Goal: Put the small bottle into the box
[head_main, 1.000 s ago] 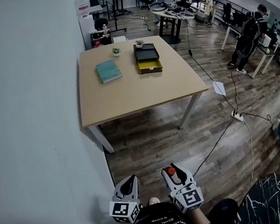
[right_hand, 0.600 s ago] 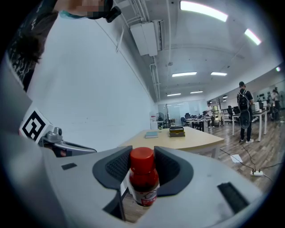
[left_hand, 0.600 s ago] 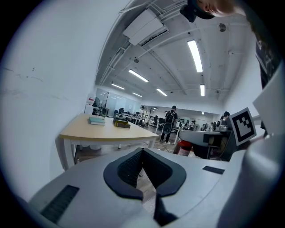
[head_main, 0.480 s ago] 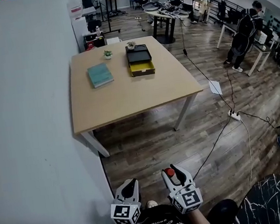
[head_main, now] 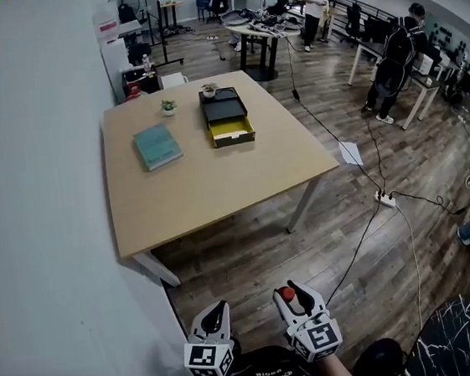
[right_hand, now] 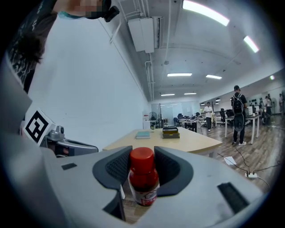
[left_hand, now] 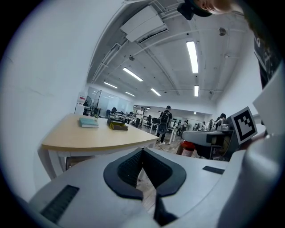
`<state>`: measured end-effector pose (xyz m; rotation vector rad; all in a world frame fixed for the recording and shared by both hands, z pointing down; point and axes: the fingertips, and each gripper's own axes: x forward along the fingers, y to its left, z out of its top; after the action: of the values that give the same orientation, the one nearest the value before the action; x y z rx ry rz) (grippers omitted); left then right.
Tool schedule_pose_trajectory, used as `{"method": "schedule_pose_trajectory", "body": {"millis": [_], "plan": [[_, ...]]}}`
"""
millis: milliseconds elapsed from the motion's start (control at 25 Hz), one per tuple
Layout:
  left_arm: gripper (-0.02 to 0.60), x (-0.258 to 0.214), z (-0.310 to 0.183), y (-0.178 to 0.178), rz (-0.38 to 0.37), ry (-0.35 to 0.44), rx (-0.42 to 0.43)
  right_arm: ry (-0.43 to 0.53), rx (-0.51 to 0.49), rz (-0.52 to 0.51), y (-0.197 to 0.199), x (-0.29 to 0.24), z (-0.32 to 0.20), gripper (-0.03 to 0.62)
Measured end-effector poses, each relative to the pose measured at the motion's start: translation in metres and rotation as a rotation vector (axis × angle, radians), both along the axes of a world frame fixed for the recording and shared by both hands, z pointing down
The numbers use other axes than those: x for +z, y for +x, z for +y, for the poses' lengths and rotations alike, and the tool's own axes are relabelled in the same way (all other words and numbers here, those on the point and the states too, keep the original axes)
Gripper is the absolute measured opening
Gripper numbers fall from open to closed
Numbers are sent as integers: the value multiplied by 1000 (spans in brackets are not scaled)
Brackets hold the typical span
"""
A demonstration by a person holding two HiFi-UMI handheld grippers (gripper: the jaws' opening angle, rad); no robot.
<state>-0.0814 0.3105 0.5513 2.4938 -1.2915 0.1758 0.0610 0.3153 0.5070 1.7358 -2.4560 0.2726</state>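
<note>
Grip on the small bottle [right_hand: 143, 176] by the right gripper [head_main: 291, 296], jaws clamped on its sides just below the red cap. Stands upright between the pads, long axis vertical, cap toward the top of the right gripper view. Sits at the bottom centre of the head view, over the wooden floor [head_main: 250, 248], well short of the desk [head_main: 218, 185].

Left gripper [head_main: 218, 311] just beside, to the left along the bottom edge; jaws together at the tips, nothing between them.

Box [head_main: 229, 118] in the upper centre of the head view, on the far half of the desk, well apart from both grippers. Lies straight up the frame and slightly left of the bottle. Shows just above and right of the cap in the right gripper view, so almost dead ahead along the jaws. Looks like a black tray with a yellow open compartment on its near side. Teal book [head_main: 157, 145] to its left, potted plants [head_main: 168, 106] behind it near the far edge.

Judged next: carry across the floor to the desk's near edge, then reach over bare desktop to the yellow compartment. Falls to the right gripper as the loaded one, with both about equally far off. Calls for keeping the bottle vertical and lowering it base first. Likely hazard: clipping the box wall on the way in.
</note>
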Motion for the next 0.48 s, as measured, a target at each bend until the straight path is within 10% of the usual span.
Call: {"method": "schedule_pose_trajectory", "body": {"millis": [480], "plan": [[5, -3, -109, -58, 24, 19, 50, 8, 30, 24, -66, -1, -88, 159]]}}
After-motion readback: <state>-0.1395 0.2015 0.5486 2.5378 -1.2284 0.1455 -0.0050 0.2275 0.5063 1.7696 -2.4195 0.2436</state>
